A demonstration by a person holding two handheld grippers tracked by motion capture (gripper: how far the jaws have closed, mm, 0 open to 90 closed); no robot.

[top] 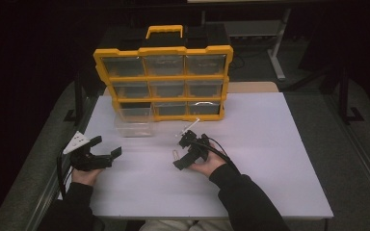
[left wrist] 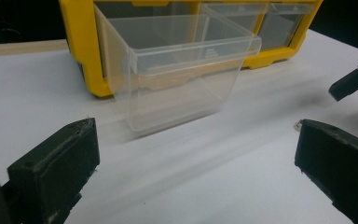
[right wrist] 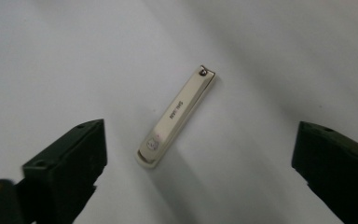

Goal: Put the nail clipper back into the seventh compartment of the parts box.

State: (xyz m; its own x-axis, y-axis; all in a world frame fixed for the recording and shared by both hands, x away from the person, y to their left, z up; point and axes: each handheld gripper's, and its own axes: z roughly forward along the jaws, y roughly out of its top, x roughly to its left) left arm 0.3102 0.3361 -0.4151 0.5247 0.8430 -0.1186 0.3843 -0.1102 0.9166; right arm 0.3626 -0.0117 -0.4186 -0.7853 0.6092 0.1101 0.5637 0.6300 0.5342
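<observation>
Jaws spread wide on both grippers, nothing held. Right gripper [right wrist: 196, 172] points down at the white table [top: 279, 159]; a gold nail clipper [right wrist: 177, 116] lies flat on it, between the two jaws and just ahead of them, long axis angled from near the left jaw up toward the far right. Left gripper [left wrist: 196, 172] rests low, aimed at a clear plastic drawer [left wrist: 182, 74] that stands ahead of its jaws, pulled out in front of the yellow organizer [left wrist: 81, 46].

Judgement: step in hand looks like picking up the clipper, likely for the drawer. To do it well, rotate the jaws so they close across the clipper's narrow width, come down until the tips touch the table, then close slowly; the clipper is thin and smooth and may skid or flip.

High view gives overall layout: the right gripper [top: 190, 147] over the clipper [top: 175, 154], and the empty bottom-left slot behind the drawer [top: 134, 122]. Right gripper view alone resolves the clipper's orientation and printed face. Left gripper view shows the drawer looks empty.
</observation>
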